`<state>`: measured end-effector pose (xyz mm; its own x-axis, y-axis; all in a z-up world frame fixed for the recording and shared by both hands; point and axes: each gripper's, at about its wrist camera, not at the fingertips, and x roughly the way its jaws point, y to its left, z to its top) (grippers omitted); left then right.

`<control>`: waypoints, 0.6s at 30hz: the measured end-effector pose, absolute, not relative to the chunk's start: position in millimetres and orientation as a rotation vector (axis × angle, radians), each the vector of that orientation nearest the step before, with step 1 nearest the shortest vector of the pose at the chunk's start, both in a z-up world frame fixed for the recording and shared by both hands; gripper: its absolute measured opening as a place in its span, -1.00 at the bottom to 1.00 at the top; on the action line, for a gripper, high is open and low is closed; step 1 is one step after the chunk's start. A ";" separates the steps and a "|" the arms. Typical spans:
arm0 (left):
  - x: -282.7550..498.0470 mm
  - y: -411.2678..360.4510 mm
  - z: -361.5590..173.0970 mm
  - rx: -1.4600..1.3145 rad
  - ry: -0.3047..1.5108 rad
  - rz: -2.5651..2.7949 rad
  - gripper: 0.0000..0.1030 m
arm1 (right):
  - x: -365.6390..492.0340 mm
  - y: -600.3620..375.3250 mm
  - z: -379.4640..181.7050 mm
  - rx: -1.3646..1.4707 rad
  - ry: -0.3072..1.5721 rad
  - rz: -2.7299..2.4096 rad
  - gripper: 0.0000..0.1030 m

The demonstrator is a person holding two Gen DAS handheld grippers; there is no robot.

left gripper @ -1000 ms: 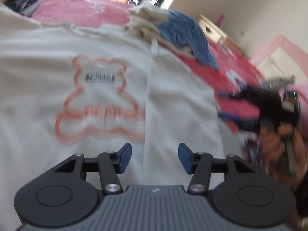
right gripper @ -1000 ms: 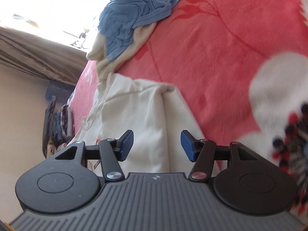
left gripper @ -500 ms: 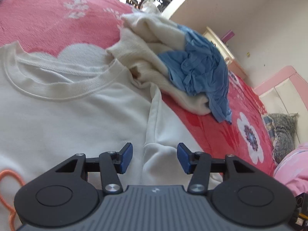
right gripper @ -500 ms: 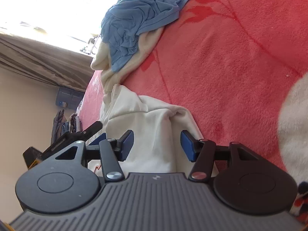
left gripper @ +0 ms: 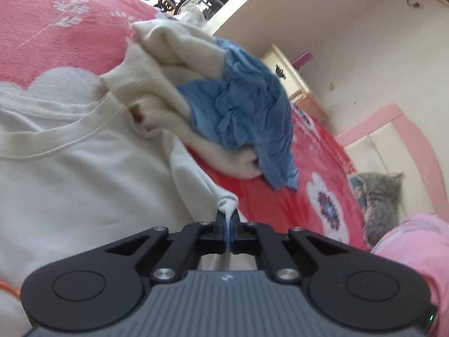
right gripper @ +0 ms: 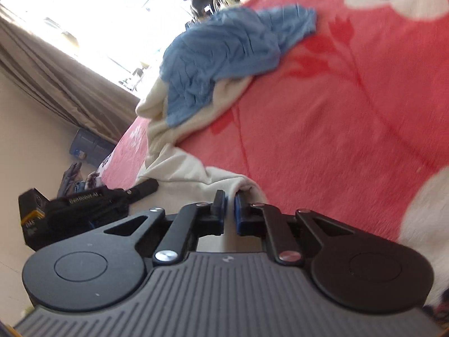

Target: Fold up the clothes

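Note:
A cream sweatshirt (left gripper: 84, 174) lies flat on the red floral bedspread (left gripper: 317, 174), its round collar toward the far left. My left gripper (left gripper: 228, 219) is shut on a pinched fold of the sweatshirt's right sleeve edge. In the right wrist view my right gripper (right gripper: 229, 202) is shut on the edge of the same cream sweatshirt (right gripper: 190, 174), with cloth bunched between the blue pads. The left gripper (right gripper: 84, 205) shows there as a black body to the left.
A pile of a cream garment (left gripper: 174, 64) and a crumpled blue garment (left gripper: 247, 109) lies just beyond the sweatshirt; it also shows in the right wrist view (right gripper: 224, 56). A grey cushion (left gripper: 378, 196), a pink headboard (left gripper: 407, 140) and a small cabinet (left gripper: 291, 75) stand at the right.
Both grippers were open over the sweatshirt's right sleeve edge. Both have now closed on the cloth and pinch it.

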<state>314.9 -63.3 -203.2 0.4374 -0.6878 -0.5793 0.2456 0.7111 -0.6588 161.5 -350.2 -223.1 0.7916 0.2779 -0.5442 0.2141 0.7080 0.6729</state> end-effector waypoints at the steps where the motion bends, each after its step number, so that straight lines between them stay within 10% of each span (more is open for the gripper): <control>1: 320.1 -67.3 -202.3 -0.549 0.947 -0.615 -0.95 | 160.5 -351.5 -221.6 0.781 0.662 0.026 -0.92; 18: 361.1 -88.5 -248.6 -0.670 1.071 -0.571 -0.78 | 176.3 -370.2 -255.1 0.751 0.641 -0.058 -0.91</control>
<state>361.1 -88.5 -248.6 0.3740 -0.7100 -0.5968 0.1000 0.6706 -0.7351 176.3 -370.2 -255.1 0.8095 0.1731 -0.5611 0.2702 0.7386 0.6177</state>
